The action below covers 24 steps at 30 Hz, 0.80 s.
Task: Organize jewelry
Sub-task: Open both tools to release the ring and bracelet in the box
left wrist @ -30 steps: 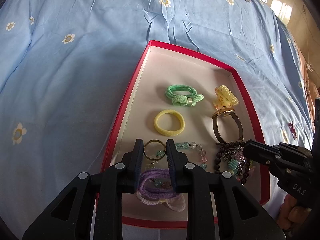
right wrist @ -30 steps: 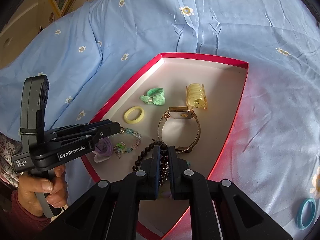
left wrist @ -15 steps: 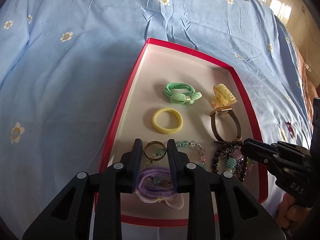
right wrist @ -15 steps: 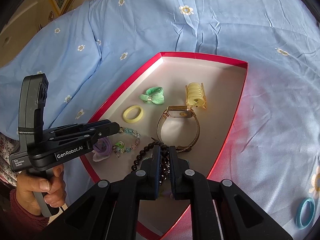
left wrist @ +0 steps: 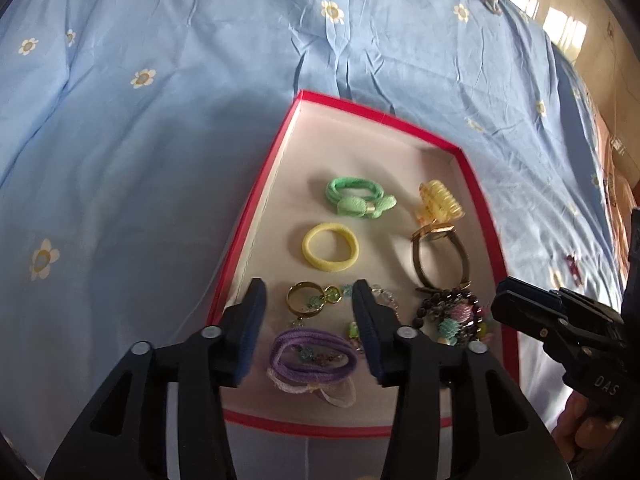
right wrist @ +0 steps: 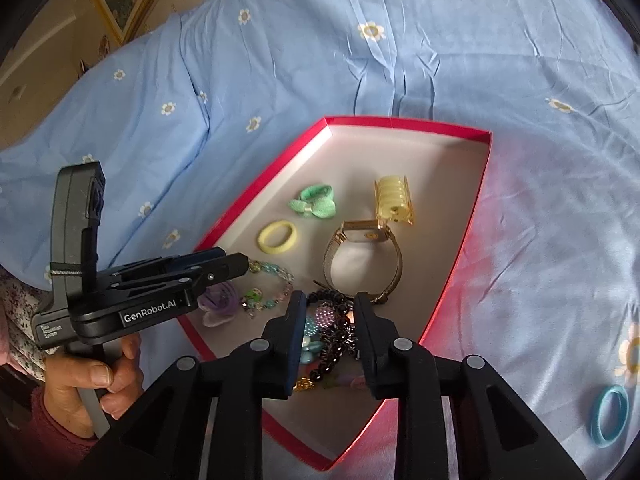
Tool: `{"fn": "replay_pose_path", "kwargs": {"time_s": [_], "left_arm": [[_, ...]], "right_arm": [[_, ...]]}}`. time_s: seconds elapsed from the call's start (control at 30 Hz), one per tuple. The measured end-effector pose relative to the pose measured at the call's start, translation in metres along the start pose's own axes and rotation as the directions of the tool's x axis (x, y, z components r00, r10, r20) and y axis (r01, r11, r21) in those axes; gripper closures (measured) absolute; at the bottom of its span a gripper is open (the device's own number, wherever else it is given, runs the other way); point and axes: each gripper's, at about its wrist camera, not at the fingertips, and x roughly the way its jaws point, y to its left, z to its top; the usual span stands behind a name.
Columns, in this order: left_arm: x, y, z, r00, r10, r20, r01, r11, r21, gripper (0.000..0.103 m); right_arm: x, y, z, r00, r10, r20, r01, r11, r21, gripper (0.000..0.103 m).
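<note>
Lying on a blue daisy-print bedspread [left wrist: 200, 140], a shallow red-rimmed box [left wrist: 256, 204] with a pale floor held the collection.

Far row: green bow hair tie [left wrist: 358, 199]; yellow coil hair clip [left wrist: 438, 202], touching the case of the item below it.

Middle row: yellow elastic hair tie [left wrist: 330, 247]; gold-toned wristwatch [left wrist: 440, 258] with mesh band, standing on its edge.

Near row: gold ring [left wrist: 306, 299] with a small green charm beside it; clear-and-teal beaded bracelet [right wrist: 272, 280]; purple hair tie [left wrist: 312, 356] with a pale bow, partly overlapping the bracelet; heap of dark bead strands and pastel charms [left wrist: 452, 316] at the box's right side, touching the watch band.

Outside the box: one blue ring-shaped band [right wrist: 608, 410] on the bedspread, well apart from the rest.

Left gripper [left wrist: 308, 312]: jaws spread wide, empty, poised above the ring and the purple hair tie, which showed between its fingers.

Right gripper [right wrist: 330, 320]: jaws likewise parted, holding nothing, set over the dark bead heap, with beads visible in the gap.

The person's left hand [right wrist: 92, 380] grasped the left tool's handle.
</note>
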Motion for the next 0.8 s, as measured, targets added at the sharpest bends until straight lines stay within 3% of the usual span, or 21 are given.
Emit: {"fn": "replay_pose_path", "kwargs": {"time_s": [0.2,0.27,0.33,0.57,0.8], "left_arm": [[-0.024,-0.003,-0.003,0.999,0.016,0.049,-0.015,1.0,-0.022,0.034],[-0.032,-0.004,-0.007,0.997,0.038,0.068,-0.036,0.999,-0.035,0.027],[-0.038,-0.004,-0.011,0.996,0.051,0.077,-0.048,0.998,-0.045,0.021],[-0.055,-0.001,-0.032,0.995,0.045,0.087,-0.034,0.992,-0.118,0.016],[-0.062,-0.015,-0.062,0.997,0.033,0.063,-0.025,0.993,-0.118,0.015]], "right_arm": [[-0.024,0.006,0.0,0.998,0.005,0.058,-0.005,1.0,-0.009,0.053],[-0.032,0.007,-0.003,0.997,0.005,0.078,-0.004,1.0,-0.011,0.039],[-0.037,0.008,-0.005,0.996,0.004,0.094,-0.004,1.0,-0.01,0.032],[-0.059,0.007,-0.018,0.988,0.015,0.154,-0.016,1.0,0.006,0.023],[-0.067,0.007,-0.039,0.988,0.012,0.152,-0.012,1.0,0.001,0.02]]}}
